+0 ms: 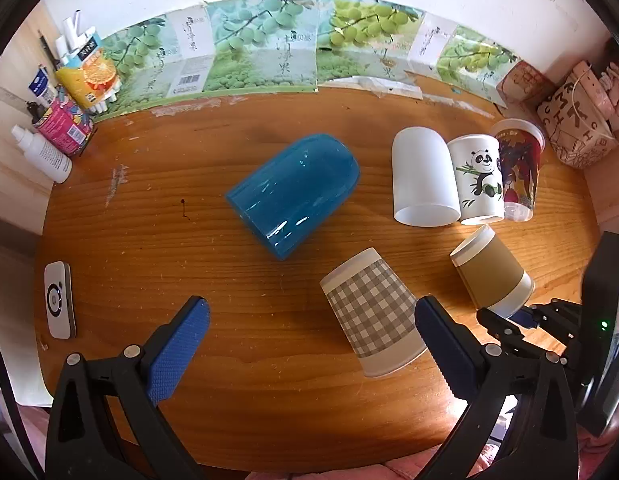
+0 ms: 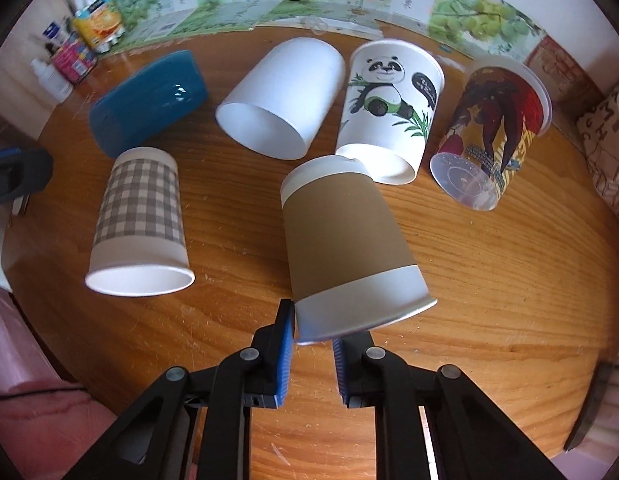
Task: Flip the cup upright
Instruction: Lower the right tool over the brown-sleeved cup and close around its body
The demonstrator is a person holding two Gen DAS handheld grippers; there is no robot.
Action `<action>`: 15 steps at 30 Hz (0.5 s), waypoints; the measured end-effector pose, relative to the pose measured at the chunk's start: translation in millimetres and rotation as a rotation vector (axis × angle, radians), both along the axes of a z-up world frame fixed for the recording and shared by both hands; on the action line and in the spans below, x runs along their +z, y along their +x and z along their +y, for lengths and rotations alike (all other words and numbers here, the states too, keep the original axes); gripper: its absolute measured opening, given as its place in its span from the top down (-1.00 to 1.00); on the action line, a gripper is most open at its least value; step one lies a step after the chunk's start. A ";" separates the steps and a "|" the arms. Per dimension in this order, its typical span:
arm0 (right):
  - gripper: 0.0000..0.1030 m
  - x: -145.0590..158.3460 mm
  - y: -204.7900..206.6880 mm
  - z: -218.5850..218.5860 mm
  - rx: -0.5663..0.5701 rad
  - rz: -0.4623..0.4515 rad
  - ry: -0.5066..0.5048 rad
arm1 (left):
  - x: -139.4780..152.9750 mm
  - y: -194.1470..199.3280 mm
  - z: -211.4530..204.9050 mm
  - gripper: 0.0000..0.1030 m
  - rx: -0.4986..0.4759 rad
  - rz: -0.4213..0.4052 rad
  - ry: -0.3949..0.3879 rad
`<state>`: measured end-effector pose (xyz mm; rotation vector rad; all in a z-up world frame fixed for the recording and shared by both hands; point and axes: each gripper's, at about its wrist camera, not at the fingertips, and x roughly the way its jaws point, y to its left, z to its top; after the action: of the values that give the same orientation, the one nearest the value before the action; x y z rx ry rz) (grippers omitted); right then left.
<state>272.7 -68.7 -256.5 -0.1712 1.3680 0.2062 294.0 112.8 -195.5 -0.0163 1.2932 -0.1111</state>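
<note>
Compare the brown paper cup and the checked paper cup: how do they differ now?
The brown cup has a plain brown band; the checked cup has a grey-white check. The right hand-held gripper has its fingers at the brown cup's rim; the open left hand-held gripper holds nothing. Both cups lie on their sides on the wooden table.

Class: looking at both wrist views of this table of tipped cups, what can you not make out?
- Right wrist: brown cup rim, hidden between right gripper fingers.
- Left wrist: checked cup rim edge behind left gripper finger.
- Both: wall poster lettering too small.
</note>
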 end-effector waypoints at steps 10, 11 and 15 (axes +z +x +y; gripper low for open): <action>-0.46 27.0 -11.8 -12.3 0.162 -0.077 0.019 | 4.4 -19.1 -2.4 -0.99 0.070 -0.028 0.056; -0.47 28.1 -10.5 -11.1 0.183 -0.086 0.008 | 5.6 -21.8 -2.8 -0.99 0.079 -0.031 0.053; -0.48 26.4 -9.5 -5.9 0.244 -0.093 -0.045 | 9.4 -31.1 -3.8 -0.99 0.117 -0.043 0.057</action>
<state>263.2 -74.6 -230.2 -0.3815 1.2585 0.3676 262.9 109.0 -186.2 -0.0405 1.2486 0.0257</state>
